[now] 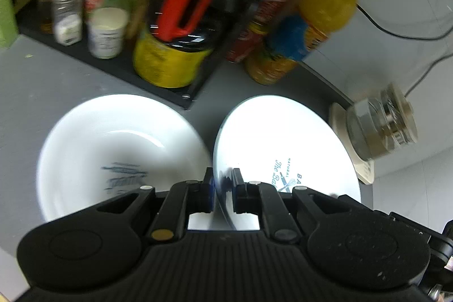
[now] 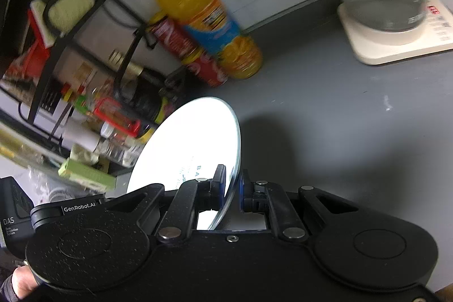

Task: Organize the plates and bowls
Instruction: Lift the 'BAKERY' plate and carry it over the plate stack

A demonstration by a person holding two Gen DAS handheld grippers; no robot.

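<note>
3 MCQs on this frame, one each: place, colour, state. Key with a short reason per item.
1. Where does the white bowl sit in the left wrist view?
A. left of the held plate
B. on the rack
C. on the kettle base

2. What colour is the cap of the juice bottle?
A. red
B. yellow
C. green

3. What is the left gripper doing?
A. open over the bowl
B. shut on a jar
C. clamped on the rim of the plate

Key: 1 A, the bowl lies on the grey counter left of the plate. 2 B, cap matches the yellow neck. 3 C, both pads press the plate's edge.
</note>
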